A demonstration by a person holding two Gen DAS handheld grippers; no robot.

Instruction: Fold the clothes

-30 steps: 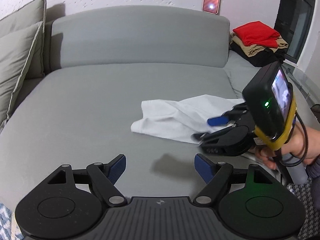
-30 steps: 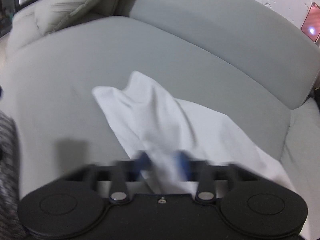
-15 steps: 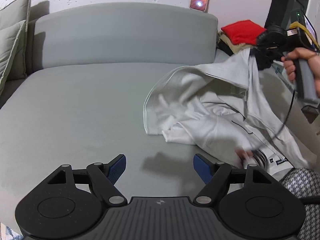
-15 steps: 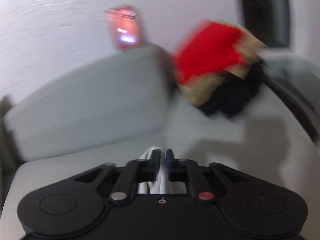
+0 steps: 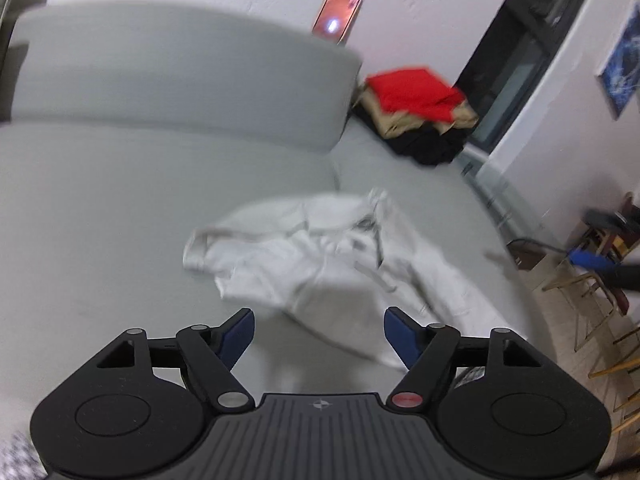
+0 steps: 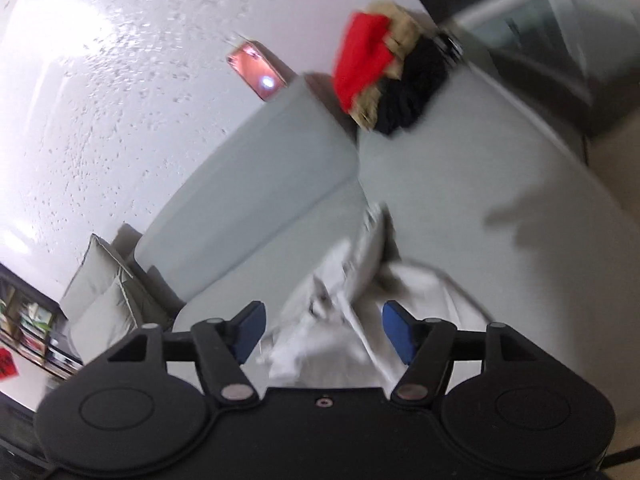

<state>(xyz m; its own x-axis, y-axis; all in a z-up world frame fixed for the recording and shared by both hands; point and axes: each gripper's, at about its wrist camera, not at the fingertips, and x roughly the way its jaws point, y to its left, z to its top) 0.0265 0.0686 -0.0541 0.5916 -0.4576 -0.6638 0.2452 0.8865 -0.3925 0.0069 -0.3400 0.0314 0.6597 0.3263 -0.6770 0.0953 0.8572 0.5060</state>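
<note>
Crumpled white garment (image 5: pixel 320 256) lies in a heap on the grey sofa (image 5: pixel 120 184), and we hold both tools over it empty. Our left gripper (image 5: pixel 319 336) has its blue pads spread wide, just short of the cloth's near edge. Our right gripper (image 6: pixel 323 330) is equally wide apart above the heap. We can read no writing: the pictures are blurred. Folded clothes (image 5: pixel 416 116), red on top, sit stacked at the far end.
</note>
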